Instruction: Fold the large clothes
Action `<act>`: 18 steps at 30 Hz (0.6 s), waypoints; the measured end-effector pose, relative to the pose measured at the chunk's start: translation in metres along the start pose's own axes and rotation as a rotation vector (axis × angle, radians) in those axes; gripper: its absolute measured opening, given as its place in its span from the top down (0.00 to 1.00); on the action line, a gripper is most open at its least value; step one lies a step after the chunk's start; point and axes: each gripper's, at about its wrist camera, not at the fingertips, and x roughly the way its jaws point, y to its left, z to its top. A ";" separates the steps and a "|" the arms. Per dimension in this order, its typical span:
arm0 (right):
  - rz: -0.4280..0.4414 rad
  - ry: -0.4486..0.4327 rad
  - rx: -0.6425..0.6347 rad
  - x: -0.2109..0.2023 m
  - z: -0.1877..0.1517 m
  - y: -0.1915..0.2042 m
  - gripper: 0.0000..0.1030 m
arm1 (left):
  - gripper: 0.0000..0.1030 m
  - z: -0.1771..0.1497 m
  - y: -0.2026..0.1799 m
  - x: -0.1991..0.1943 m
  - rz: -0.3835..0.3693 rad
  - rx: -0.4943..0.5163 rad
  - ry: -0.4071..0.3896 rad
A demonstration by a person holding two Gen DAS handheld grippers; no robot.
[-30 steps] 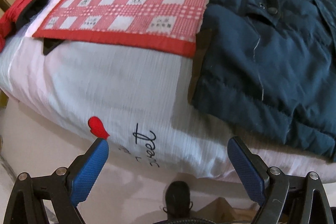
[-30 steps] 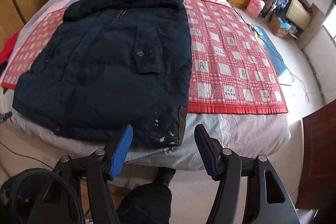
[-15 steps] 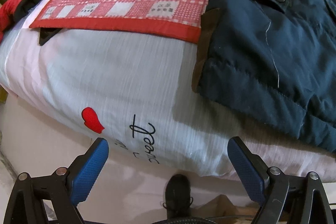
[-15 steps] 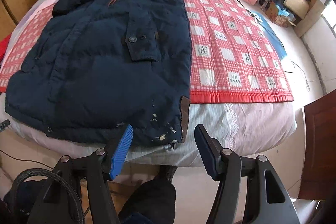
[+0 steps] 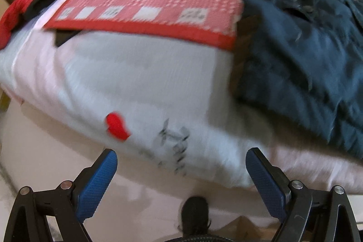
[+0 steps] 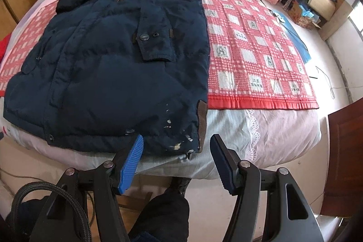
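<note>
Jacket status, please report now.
Both tongs, left and right, open, empty. Navy jacket flat on bed, unfolded. Nothing on it.

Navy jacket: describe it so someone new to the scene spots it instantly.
On the bed, over the red checked mat, the navy jacket lies flat, its hem toward the open right gripper. It is the only dark padded garment, with a buttoned flap pocket and pale flecks near a brown-trimmed corner.

Both tools share one build: black frame arms with silver round screws and blue textured pads [image 6: 131, 160] inside the jaws. By the right gripper [image 6: 175, 160], a black braided cable [image 6: 45, 203]. The person wears dark trousers [image 6: 163, 217] and a black shoe [image 5: 194, 212].
</note>
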 end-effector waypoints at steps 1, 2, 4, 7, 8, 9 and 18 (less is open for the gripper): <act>0.000 -0.002 -0.002 -0.001 0.000 0.000 0.37 | 0.07 0.006 -0.006 0.003 -0.010 0.008 -0.011; -0.001 -0.004 -0.005 -0.001 0.000 0.000 0.37 | 0.07 0.011 -0.012 0.004 -0.018 0.009 -0.020; -0.009 -0.010 -0.010 -0.003 0.000 0.000 0.37 | 0.07 0.022 -0.020 0.011 -0.033 0.009 -0.035; -0.023 -0.007 0.013 -0.003 -0.001 -0.006 0.37 | 0.07 0.035 -0.027 0.024 -0.044 0.005 -0.050; -0.026 -0.006 0.023 -0.003 -0.002 -0.007 0.37 | 0.07 0.039 -0.027 0.026 -0.053 0.002 -0.056; -0.031 -0.006 0.034 -0.003 -0.002 -0.008 0.37 | 0.07 0.043 -0.028 0.027 -0.062 0.002 -0.064; -0.041 -0.005 0.071 0.002 -0.004 -0.010 0.37 | 0.07 0.027 -0.021 0.022 -0.055 0.076 -0.063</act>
